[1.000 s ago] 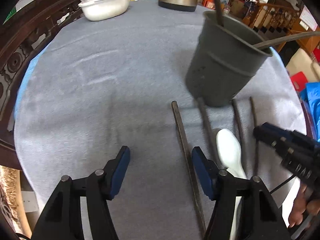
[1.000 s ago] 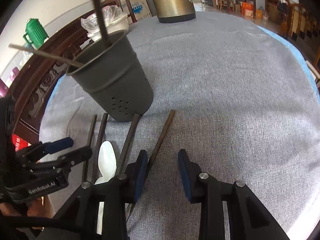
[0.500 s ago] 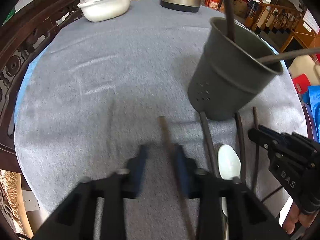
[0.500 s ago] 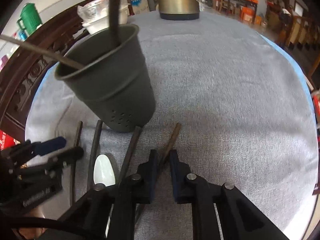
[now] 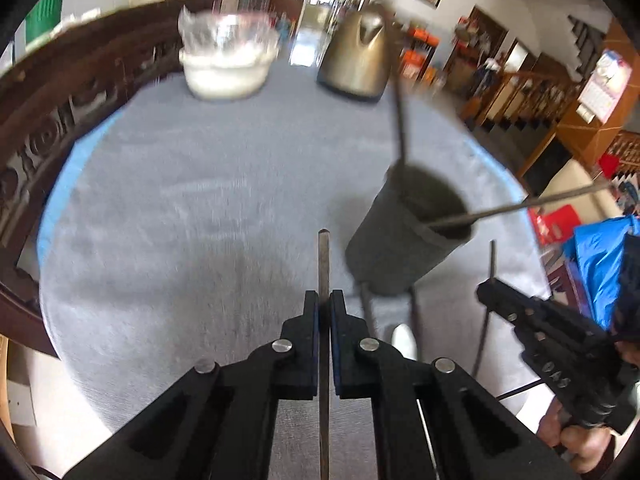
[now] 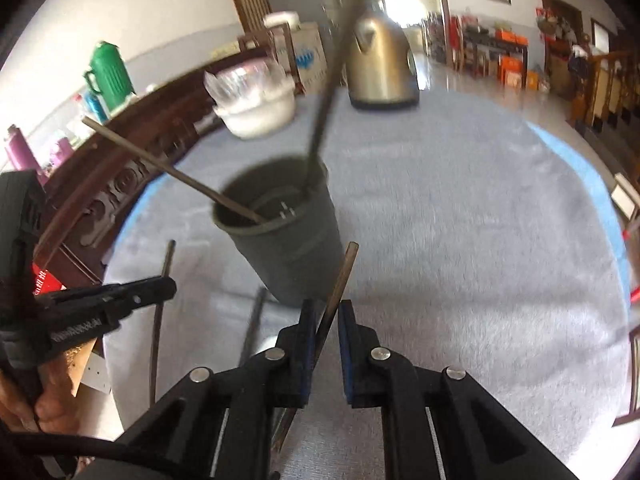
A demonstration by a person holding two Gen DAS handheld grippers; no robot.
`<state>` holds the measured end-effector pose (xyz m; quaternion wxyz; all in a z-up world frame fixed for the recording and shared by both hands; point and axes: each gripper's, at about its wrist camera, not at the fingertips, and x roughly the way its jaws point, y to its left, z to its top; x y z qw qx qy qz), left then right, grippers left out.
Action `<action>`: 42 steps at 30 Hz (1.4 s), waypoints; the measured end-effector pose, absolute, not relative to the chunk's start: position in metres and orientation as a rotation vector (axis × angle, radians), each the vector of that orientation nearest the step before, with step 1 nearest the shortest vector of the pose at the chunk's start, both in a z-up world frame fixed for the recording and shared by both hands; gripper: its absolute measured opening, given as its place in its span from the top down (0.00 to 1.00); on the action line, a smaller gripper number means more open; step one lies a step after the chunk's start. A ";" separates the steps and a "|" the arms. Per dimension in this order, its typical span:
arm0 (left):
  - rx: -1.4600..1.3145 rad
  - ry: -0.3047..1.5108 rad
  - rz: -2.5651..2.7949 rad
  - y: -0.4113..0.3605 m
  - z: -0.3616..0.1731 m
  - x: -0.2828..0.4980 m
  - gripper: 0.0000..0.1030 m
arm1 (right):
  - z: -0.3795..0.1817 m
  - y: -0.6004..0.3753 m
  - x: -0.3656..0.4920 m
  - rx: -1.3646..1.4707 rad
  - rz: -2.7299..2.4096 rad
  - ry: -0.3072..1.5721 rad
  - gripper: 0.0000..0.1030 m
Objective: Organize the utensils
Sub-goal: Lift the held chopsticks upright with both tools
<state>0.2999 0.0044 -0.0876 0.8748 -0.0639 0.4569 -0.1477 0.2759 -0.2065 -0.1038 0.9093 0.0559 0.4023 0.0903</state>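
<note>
We see the left tool closed on a dark chopstick. Its jaws have just been closing, and the blue pads now press the stick from both sides. The chopstick runs straight ahead between the fingers, and its far end stands out past the tips, above the grey cloth of the table.

The right tool has also just been closing its jaws, and it grips a brown chopstick. This stick leans to the right between the pads, and its tip shows in front of the grey cup.

The cup stands on the table just beyond both tools. Two long thin utensils already lean out of it, one steeply upward and one low to the side. At the foot of the cup, on the near side, dark sticks lie on the cloth, and a white spoon lies next to them, partly hidden behind the left tool.

At the far edge of the table we see a metal kettle and a white bowl well apart from the cup. Both views are blurred.
</note>
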 end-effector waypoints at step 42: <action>-0.136 0.644 -0.361 0.009 -0.006 0.236 0.95 | -0.163 -0.186 0.339 0.205 0.107 1.168 0.91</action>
